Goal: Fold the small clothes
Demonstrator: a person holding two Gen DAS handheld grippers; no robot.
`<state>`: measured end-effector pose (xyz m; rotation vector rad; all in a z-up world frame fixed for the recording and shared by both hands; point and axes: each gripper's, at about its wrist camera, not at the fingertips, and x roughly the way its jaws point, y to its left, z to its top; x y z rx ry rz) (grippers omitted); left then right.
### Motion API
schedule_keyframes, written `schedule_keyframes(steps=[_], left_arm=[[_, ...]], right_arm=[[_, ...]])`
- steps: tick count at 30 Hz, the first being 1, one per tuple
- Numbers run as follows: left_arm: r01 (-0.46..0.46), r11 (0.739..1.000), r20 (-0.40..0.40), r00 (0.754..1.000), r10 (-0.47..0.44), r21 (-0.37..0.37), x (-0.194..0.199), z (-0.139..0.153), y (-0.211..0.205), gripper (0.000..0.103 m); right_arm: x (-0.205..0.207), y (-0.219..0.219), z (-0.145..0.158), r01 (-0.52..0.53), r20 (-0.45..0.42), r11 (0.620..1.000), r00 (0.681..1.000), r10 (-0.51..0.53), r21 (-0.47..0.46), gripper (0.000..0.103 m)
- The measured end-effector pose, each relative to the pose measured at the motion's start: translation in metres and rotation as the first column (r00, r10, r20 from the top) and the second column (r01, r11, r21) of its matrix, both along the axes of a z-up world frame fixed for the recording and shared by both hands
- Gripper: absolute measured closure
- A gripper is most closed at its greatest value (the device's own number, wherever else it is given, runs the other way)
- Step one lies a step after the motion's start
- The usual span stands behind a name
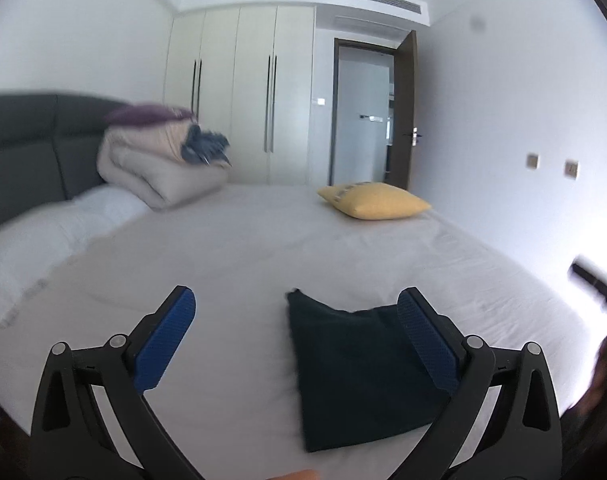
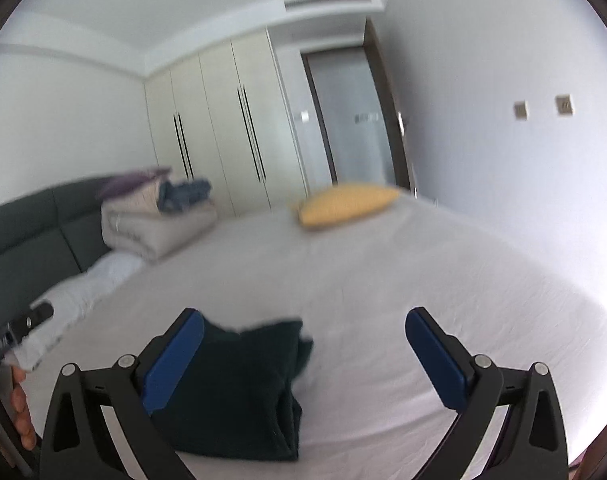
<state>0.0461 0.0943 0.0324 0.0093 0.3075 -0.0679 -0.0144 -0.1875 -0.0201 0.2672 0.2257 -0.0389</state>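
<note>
A dark folded garment [image 1: 355,372] lies flat on the pale bed sheet [image 1: 263,248] near the bed's front edge. My left gripper [image 1: 299,344] hovers above the bed, open wide, with nothing between its blue pads; the garment lies below and behind its right finger [image 1: 427,344]. In the right wrist view the same garment [image 2: 247,392] lies partly behind the left finger [image 2: 175,360] of my right gripper [image 2: 303,356], which is also open and empty. A hand [image 2: 19,408] with the other gripper shows at the left edge of that view.
A yellow cushion [image 1: 373,200] lies at the far right of the bed. Folded beige bedding [image 1: 159,168] with purple and blue clothes on top sits by the dark headboard [image 1: 27,148]. A white pillow [image 1: 43,240] lies at left. Wardrobes and an open door stand behind.
</note>
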Motion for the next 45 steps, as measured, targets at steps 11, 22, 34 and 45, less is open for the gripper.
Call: schedule_keyframes(steps=[11,22,34,45], left_arm=[[-0.089,0.996,-0.049,0.995,0.090,0.023,-0.055,0.019,0.007,0.000],[-0.075,0.997,-0.306,0.949,0.073,0.006,-0.017,-0.066,-0.003,0.000],[-0.042,0.999,-0.401,0.916,0.033,-0.013,-0.001,-0.108,-0.006,0.000],[-0.051,0.999,-0.433,0.900,0.043,-0.007,0.008,-0.124,-0.007,0.000]], right_arm=[[-0.050,0.047,0.064,-0.011,0.152,0.988,0.988,0.034,-0.152,0.000],[-0.012,0.078,-0.004,-0.079,-0.211,0.983,0.977,0.043,-0.166,0.000],[-0.005,0.084,-0.057,-0.088,-0.412,0.989,0.911,0.030,-0.122,0.000],[-0.001,0.086,-0.065,-0.111,-0.457,0.984,0.889,0.035,-0.139,0.000]])
